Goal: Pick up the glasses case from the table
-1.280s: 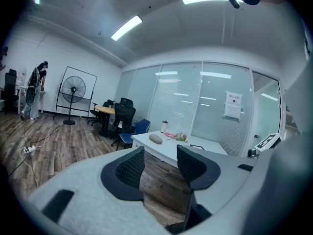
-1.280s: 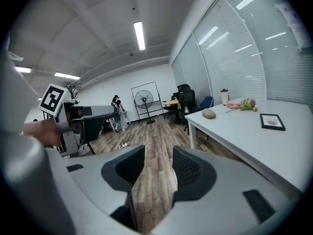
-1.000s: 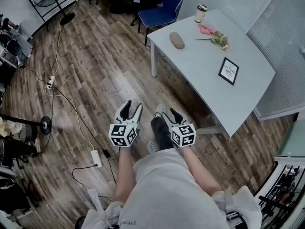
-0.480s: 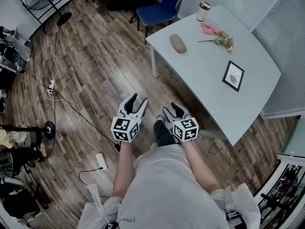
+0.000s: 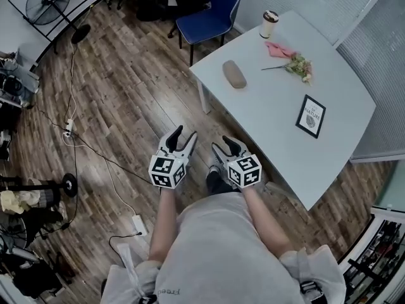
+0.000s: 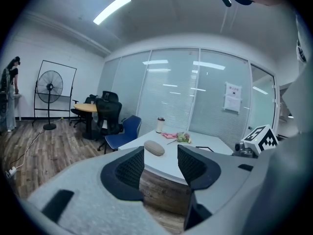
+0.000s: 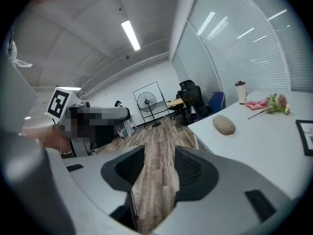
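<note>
1. close in on the table [image 5: 272,116]; glasses case [image 5: 235,75] near its left edge, well apart from both grippers.
2. left gripper [image 5: 183,133], right gripper [image 5: 223,144]: spread wide, empty.
3. straddle the case's narrow width before squeezing.

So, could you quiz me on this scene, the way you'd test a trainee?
1. True or false: the glasses case lies on the white table, with no gripper touching it.
2. What stands at the table's far corner? A) a lidded cup B) a desk lamp C) a laptop
3. Fill in: the left gripper and the right gripper both have their jaws ___, with nothing held between them.

Key: 1 true; 2 A; 3 open.
</note>
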Tool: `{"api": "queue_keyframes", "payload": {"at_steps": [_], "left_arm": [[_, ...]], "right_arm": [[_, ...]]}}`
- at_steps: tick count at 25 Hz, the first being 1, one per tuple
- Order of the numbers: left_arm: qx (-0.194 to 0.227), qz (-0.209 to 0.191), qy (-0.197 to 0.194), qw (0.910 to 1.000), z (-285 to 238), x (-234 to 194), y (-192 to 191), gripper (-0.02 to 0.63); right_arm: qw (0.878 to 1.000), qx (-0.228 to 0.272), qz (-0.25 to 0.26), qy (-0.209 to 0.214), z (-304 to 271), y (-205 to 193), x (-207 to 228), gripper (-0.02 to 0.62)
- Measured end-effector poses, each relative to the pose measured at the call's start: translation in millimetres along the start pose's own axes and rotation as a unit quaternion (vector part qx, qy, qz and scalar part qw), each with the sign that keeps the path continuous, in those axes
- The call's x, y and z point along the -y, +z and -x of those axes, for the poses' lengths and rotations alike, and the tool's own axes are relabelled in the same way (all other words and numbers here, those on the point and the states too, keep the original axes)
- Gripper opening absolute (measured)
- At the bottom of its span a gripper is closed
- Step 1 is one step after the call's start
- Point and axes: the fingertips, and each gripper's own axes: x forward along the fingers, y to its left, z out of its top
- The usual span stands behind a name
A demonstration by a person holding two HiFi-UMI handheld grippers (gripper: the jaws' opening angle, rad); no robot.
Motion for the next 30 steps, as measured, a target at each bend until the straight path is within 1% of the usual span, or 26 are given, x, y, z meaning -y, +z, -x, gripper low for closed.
{"api": "queue_keyframes", "payload": {"at_steps": [5, 11, 14, 17, 24, 30], "left_arm": [[-0.021, -0.019, -0.011, 0.9995, -29, -17, 7, 0.199], [-0.039, -0.024, -0.006, 0.9989, -60, -45, 12, 0.199], [-0.052, -0.032, -0.007, 0.9981, -77, -56, 12, 0.199], [-0.056, -0.032, -0.006, 0.9979, -92, -70, 13, 0.199], [-0.06, -0.051, -0.008, 0.9969, -125, -93, 23, 0.199], [-0.046, -0.04, -0.004, 0.9981, -145, -102, 34, 0.199]], "right_arm": [[1.0, 0.008, -0.014, 0.004, -30, 22, 23, 0.178], [0.999, 0.01, -0.018, 0.028, -70, 42, 35, 0.178], [0.999, 0.014, -0.023, 0.032, -89, 54, 49, 0.178], [0.999, 0.021, -0.026, 0.033, -106, 65, 61, 0.178], [0.998, 0.047, -0.048, 0.021, -122, 88, 101, 0.178], [0.997, 0.055, -0.051, -0.003, -113, 94, 133, 0.178]]}}
